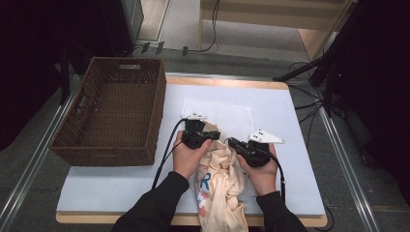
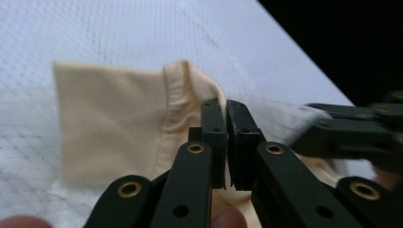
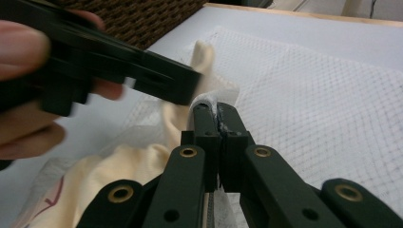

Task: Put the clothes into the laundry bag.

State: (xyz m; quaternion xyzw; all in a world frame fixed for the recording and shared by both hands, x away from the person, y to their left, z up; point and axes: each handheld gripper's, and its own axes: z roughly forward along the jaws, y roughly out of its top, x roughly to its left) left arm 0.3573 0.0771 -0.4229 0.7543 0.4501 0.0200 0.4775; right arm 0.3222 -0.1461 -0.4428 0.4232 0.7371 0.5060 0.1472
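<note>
A dark brown woven wicker basket (image 1: 112,112) stands at the counter's (image 1: 290,145) left edge. Beside it, the left claw (image 2: 225,142) pinches the cream-yellow cotton shirt (image 2: 114,123) at its collar. The right claw (image 3: 218,124) nips a white mesh laundry bag (image 3: 304,80) lying around the shirt at the counter's near middle.

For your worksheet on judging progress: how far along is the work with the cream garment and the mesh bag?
Done: both grippers have a grip. The left gripper is shut on the cream garment; the right gripper pinches the white mesh bag. In hand: apparently working the garment against the mesh. Left: the wicker basket holds nothing.
</note>
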